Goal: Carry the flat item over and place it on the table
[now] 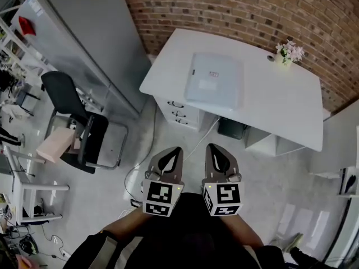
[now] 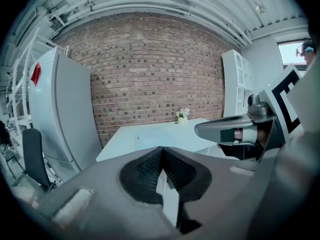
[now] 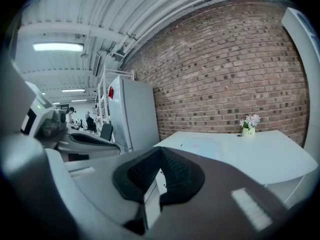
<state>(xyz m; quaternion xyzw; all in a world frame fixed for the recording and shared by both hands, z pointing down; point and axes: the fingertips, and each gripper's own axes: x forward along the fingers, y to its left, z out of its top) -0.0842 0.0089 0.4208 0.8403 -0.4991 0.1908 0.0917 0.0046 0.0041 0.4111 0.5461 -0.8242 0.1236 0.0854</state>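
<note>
We are holding the left tongs [image 1: 177, 149] and right tongs [image 1: 209, 147] shut and empty, well apart from the flat pad [image 1: 216, 82] lying on the bench [image 1: 283, 102], and we are judging it light, stiff and slick, best pinched at opposite edges.

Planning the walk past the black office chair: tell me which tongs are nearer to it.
Left. The left tongs are to the right of the black office chair in the head view; the right tongs are farther right still, beside the left ones.
</note>
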